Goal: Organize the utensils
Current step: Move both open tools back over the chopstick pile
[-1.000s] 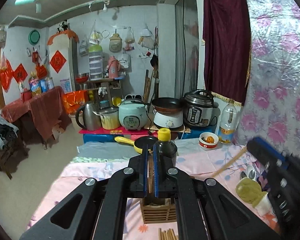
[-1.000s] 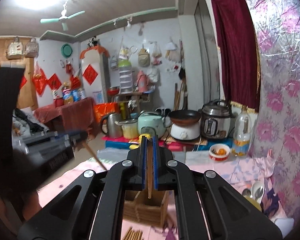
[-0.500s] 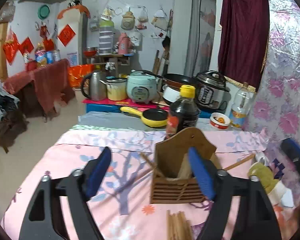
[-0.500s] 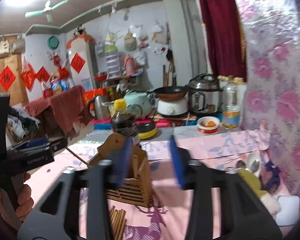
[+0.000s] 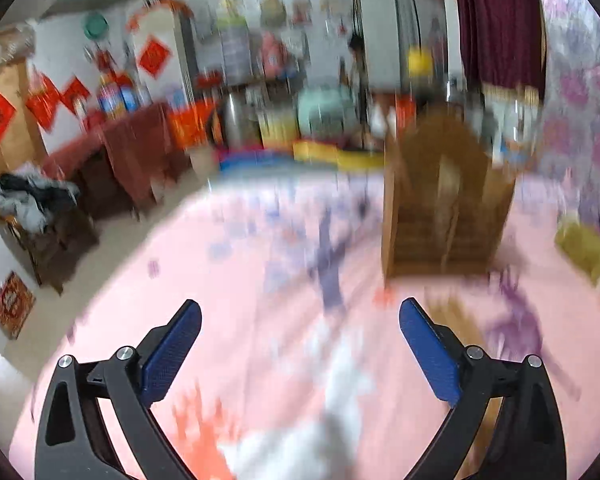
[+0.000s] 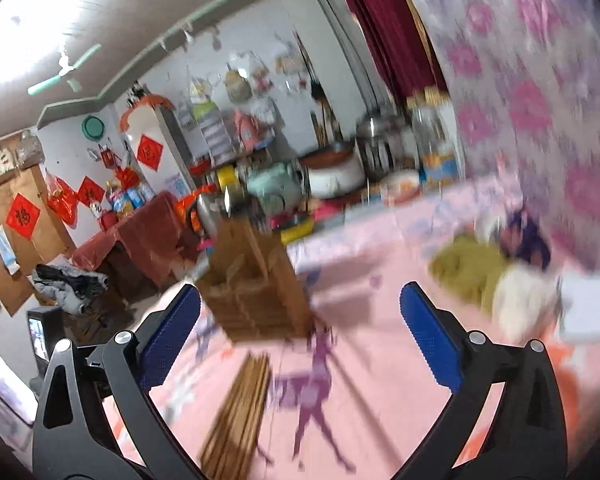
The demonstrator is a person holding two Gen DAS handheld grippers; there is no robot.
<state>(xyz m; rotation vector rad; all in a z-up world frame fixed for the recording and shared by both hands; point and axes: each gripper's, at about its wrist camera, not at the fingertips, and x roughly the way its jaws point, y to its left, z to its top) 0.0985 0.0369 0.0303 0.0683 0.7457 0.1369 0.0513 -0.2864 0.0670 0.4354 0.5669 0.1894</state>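
A brown slatted wooden utensil holder (image 5: 444,200) stands upright on the pink flowered tablecloth (image 5: 260,280). In the left wrist view it is ahead and to the right of my left gripper (image 5: 299,304). That gripper's jaws are opening wide, with only cloth between them. The right wrist view is tilted. There the holder (image 6: 256,284) is just beyond the left finger of my right gripper (image 6: 300,288), whose jaws are also opening and hold nothing. A bundle of wooden chopsticks (image 6: 240,408) lies on the cloth in front of the holder. Both views are motion-blurred.
An olive-green cloth (image 6: 472,272) and a white box (image 6: 588,304) lie at the table's right, by the flowered wall. A dark bottle with a yellow cap (image 5: 420,60) stands behind the holder. Cookers and a kettle line the low bench beyond the table's far edge.
Each gripper was shut on a chopstick above the holder. Both have opened wide and dropped toward the table, and no chopstick is between the jaws. The right wrist view has tilted.
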